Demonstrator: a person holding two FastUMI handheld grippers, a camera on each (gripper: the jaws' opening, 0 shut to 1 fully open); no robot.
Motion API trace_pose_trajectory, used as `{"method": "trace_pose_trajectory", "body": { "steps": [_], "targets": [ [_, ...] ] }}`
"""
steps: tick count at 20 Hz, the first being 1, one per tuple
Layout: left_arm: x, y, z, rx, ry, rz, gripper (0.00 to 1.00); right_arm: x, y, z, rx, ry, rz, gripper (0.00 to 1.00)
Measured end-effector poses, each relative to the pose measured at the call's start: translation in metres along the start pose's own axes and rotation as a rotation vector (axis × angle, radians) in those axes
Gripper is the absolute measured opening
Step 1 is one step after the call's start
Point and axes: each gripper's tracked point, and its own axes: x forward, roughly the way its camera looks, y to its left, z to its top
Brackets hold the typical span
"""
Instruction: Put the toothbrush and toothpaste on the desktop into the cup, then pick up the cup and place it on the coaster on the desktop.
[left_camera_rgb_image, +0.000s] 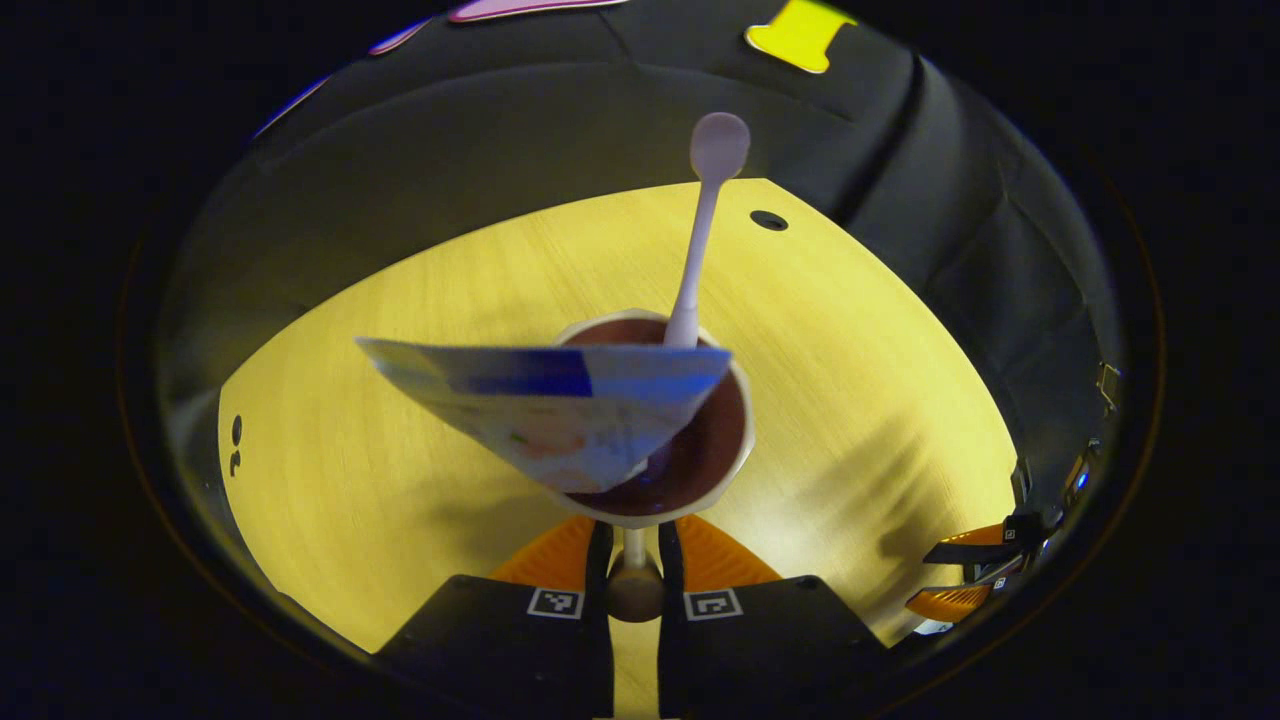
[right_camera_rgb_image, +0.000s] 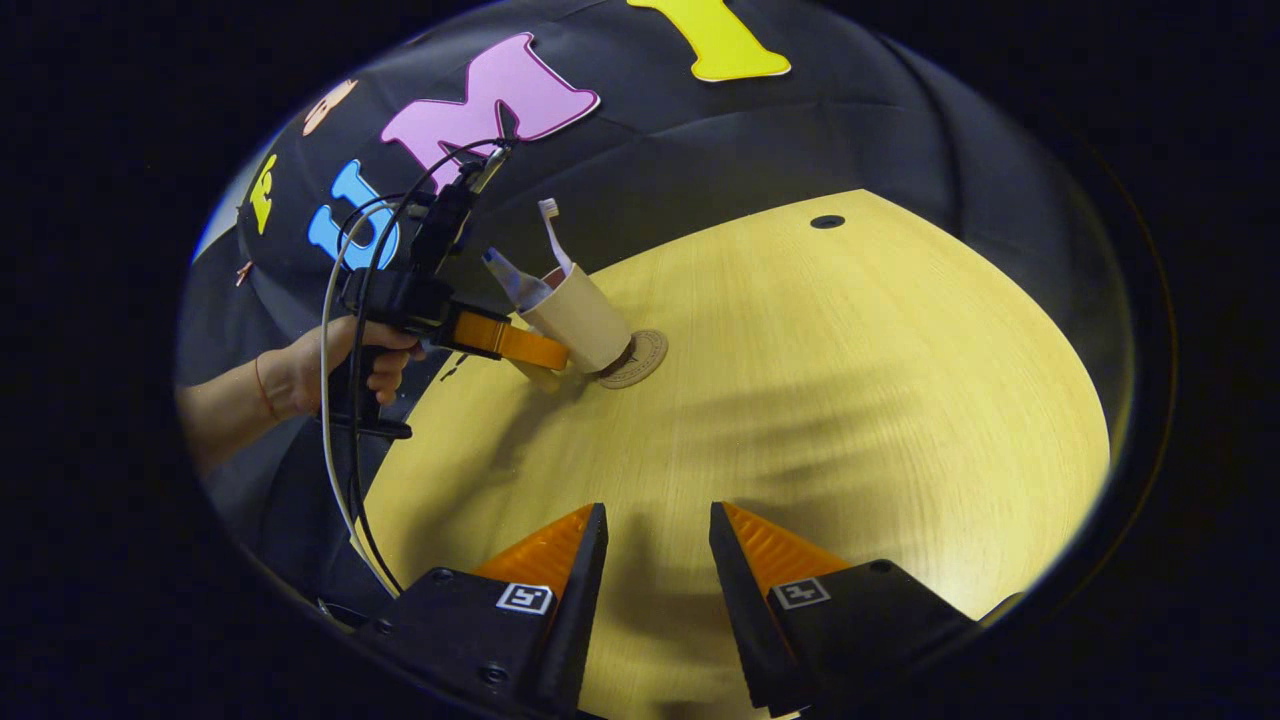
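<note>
in the left gripper view, nearest: left gripper (left_camera_rgb_image: 633, 560), jaws narrow and pinching the cup (left_camera_rgb_image: 735, 440) by its near rim or handle, exactly which part hard to tell. just beyond, looking down into the cup's dark inside: toothpaste (left_camera_rgb_image: 560, 410) lying across the mouth, wide flat end up, narrow end sunk inside. behind it, toothbrush (left_camera_rgb_image: 700, 240) standing in the cup, round head topmost and leaning away. under all this, pale wood worktop (left_camera_rgb_image: 400, 330), with a small dark hole (left_camera_rgb_image: 769, 220) near its far edge. at far right, low, the right gripper (left_camera_rgb_image: 965, 575).

in the right gripper view, nearest: right gripper (right_camera_rgb_image: 648, 550), jaws wide apart, nothing between them, hovering over bare worktop (right_camera_rgb_image: 850, 400). farther off at left: a hand (right_camera_rgb_image: 345, 365) gripping the left gripper (right_camera_rgb_image: 530, 350), cables looping off it. cup (right_camera_rgb_image: 580, 320) seen from outside here, tilted, its base at or on the round coaster (right_camera_rgb_image: 640, 355); contact not clear. toothbrush (right_camera_rgb_image: 552, 235) and toothpaste (right_camera_rgb_image: 505, 275) poking out of the top. farthest, hole (right_camera_rgb_image: 827, 221) near the worktop's back edge.
</note>
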Motion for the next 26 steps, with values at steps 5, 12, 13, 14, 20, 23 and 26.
{"method": "trace_pose_trajectory", "body": {
  "steps": [5, 12, 13, 14, 20, 23, 26],
  "targets": [
    [0.013, -0.009, 0.003, 0.005, 0.017, -0.001, 0.22, -0.005, -0.016, 0.002, 0.011, 0.001, -0.019, 0.64],
    [0.017, -0.007, 0.001, -0.002, 0.02, 0.003, 0.22, -0.004, -0.017, 0.0, 0.009, 0.014, -0.019, 0.65],
    [0.017, -0.006, 0.0, 0.0, 0.022, 0.005, 0.22, -0.004, -0.016, -0.001, 0.007, 0.017, -0.018, 0.65],
    [0.019, -0.008, 0.001, 0.002, 0.023, 0.008, 0.22, -0.004, -0.016, -0.001, 0.008, 0.017, -0.016, 0.65],
    [0.014, -0.012, 0.005, 0.033, 0.007, 0.021, 0.61, -0.004, -0.018, -0.001, 0.015, 0.012, -0.015, 0.65],
    [0.013, -0.012, 0.004, 0.027, 0.005, 0.013, 0.87, -0.003, -0.019, 0.0, 0.014, 0.014, -0.015, 0.65],
    [0.006, -0.008, 0.005, 0.013, -0.02, 0.032, 0.91, -0.004, -0.018, 0.0, 0.01, 0.011, -0.014, 0.65]
  ]
}}
